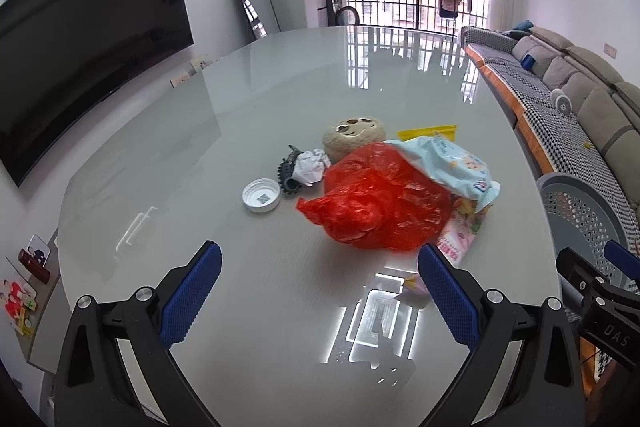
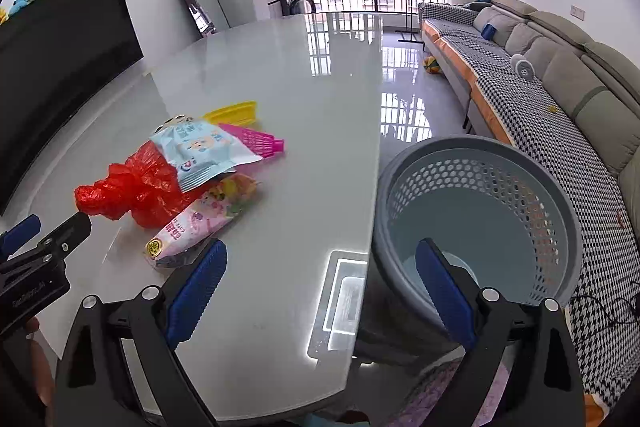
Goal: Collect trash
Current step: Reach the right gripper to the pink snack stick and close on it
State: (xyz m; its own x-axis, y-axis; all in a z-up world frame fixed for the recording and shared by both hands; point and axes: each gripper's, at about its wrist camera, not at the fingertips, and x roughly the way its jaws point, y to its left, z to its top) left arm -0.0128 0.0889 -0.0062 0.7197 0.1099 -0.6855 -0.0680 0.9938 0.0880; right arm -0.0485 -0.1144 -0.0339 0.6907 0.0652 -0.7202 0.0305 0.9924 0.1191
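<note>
A pile of trash lies on the glossy grey table (image 1: 240,107): a crumpled red plastic bag (image 1: 380,199), a light blue wrapper (image 1: 452,163), a pink snack packet (image 1: 460,239), crumpled white paper (image 1: 310,167) and a white lid (image 1: 261,195). My left gripper (image 1: 320,291) is open and empty, just short of the red bag. My right gripper (image 2: 320,287) is open and empty over the table's right edge, beside the grey perforated bin (image 2: 480,211). The red bag (image 2: 132,187), blue wrapper (image 2: 200,151) and pink packet (image 2: 192,227) also show in the right wrist view.
A beige plush toy (image 1: 354,139), a dark toy figure (image 1: 288,171), a yellow comb-like piece (image 2: 232,113) and a pink one (image 2: 256,141) lie by the pile. The bin (image 1: 580,219) stands on the floor off the table's right edge. A sofa (image 2: 560,99) is further right.
</note>
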